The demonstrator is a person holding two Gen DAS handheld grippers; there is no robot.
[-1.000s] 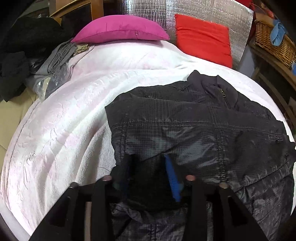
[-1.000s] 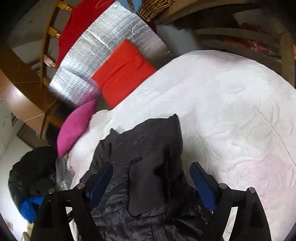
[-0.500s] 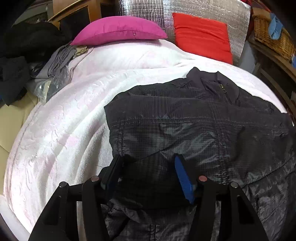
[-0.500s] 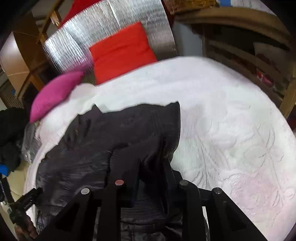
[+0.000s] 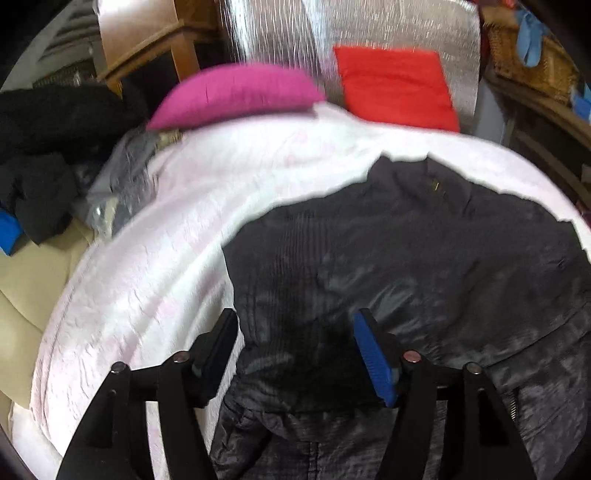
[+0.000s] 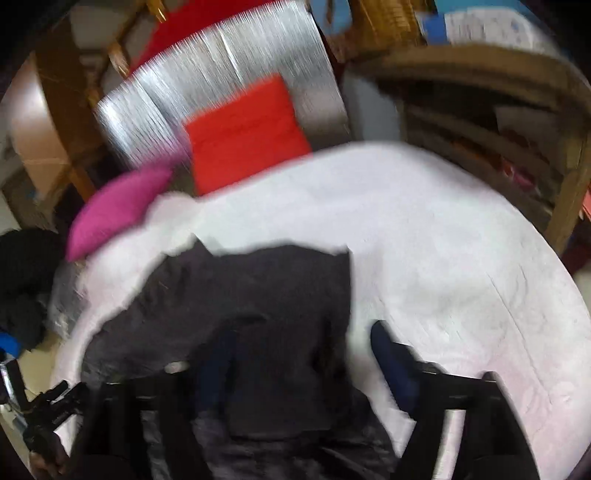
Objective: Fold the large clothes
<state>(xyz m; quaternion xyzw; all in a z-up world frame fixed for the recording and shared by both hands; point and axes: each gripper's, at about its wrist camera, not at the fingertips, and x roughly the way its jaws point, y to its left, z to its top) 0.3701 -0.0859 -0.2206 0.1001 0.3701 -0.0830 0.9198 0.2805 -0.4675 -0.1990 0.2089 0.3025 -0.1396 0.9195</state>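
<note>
Black, shiny fabric fills the space between the fingers of your left gripper: its jaws stand wide apart, with a fold of the dark jacket lying between them, and nothing is pinched. One finger hangs at the jacket's edge over the white bedspread; the other, with the blue pad, is above the jacket itself.

Your right gripper is also spread wide. The picture there is blurred, but you can see one blue pad over the jacket's cloth and the other over the bedspread, just beside the jacket's edge. I cannot tell if either pad touches the fabric.

The jacket lies on the bed, partly folded, with its collar toward the pillows. A magenta pillow and a red cushion rest at the head of the bed against a silver quilted board.

In the left wrist view, a wicker basket stands to the right of the bed with something blue hanging over its rim. A heap of dark clothes lies to the left of the bed.
</note>
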